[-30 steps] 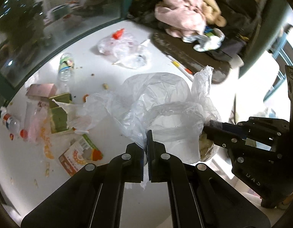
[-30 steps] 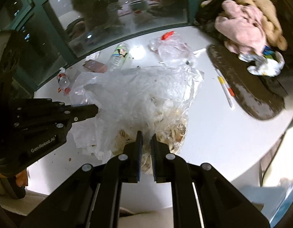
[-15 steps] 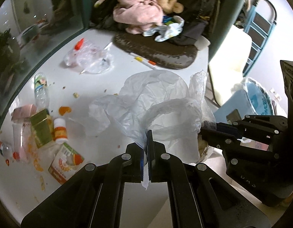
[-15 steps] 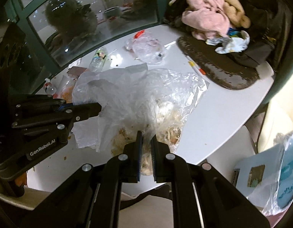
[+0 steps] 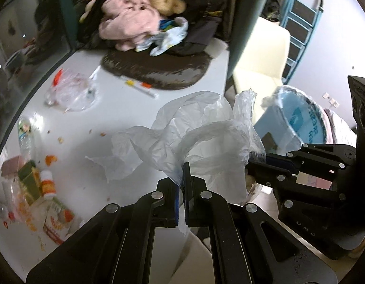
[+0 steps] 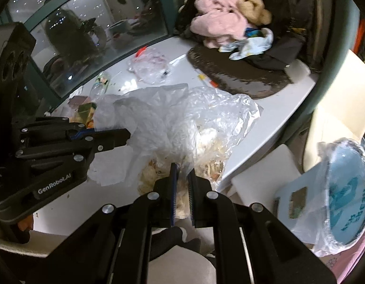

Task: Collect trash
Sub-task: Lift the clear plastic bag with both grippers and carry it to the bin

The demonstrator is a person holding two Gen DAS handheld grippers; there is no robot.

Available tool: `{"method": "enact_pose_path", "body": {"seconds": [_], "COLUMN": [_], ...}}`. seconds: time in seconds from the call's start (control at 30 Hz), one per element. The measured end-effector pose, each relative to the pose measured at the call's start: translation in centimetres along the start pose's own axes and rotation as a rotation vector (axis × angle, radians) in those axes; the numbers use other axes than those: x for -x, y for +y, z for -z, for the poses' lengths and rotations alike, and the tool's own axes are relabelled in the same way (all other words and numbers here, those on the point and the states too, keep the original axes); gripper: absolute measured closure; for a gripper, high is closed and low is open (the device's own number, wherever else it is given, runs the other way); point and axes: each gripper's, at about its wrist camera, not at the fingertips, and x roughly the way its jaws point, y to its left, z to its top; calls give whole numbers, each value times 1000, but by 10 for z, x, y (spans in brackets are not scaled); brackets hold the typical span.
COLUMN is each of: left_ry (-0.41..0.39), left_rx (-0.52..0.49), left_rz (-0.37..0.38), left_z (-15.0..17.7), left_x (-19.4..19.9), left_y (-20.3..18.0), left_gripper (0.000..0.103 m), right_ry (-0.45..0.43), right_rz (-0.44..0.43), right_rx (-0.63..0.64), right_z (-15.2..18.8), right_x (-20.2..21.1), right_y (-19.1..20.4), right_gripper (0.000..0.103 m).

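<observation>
- My left gripper (image 5: 181,177), pinched tight, and my right gripper (image 6: 182,177), nearly closed, each clamp the plastic bag (image 5: 206,137) of scraps at the white table (image 5: 92,179) edge.
- A lined blue bin (image 6: 348,187) stands beside.
- One gripper reads "GenRobot.AI".

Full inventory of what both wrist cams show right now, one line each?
Crumpled clear plastic bag of food scraps: 1, clear/white, table's near edge, pinched by both grippers.
Small clear plastic bag with red bit: 1, far side of table.
Clear plastic bottle: 1, left side of table.
Cartons and small bottles: several, green/orange, near left.
Dark brown mat: 1, table's back.
Pink cloth pile: 1, behind mat.
Blue lined bin: 1, on floor, right.
White table: 1.
Left gripper: black, shut on bag.
Right gripper: black, shut on bag.
</observation>
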Motion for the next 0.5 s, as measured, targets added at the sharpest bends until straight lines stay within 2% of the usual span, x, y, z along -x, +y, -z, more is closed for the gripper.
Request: {"method": "enact_pose_path", "body": {"seconds": [0.5], "left_ry": [-6], "left_rx": [-181], "left_rz": [90], "left_z": [-55], "left_x": [-33], "left_y": [-115], "left_gripper": [101], "right_ry": [-72], "right_rz": [101], "right_rx": [-159], "right_z": [22], "right_x": [49], "right_y": [-108], "right_gripper": [92]}}
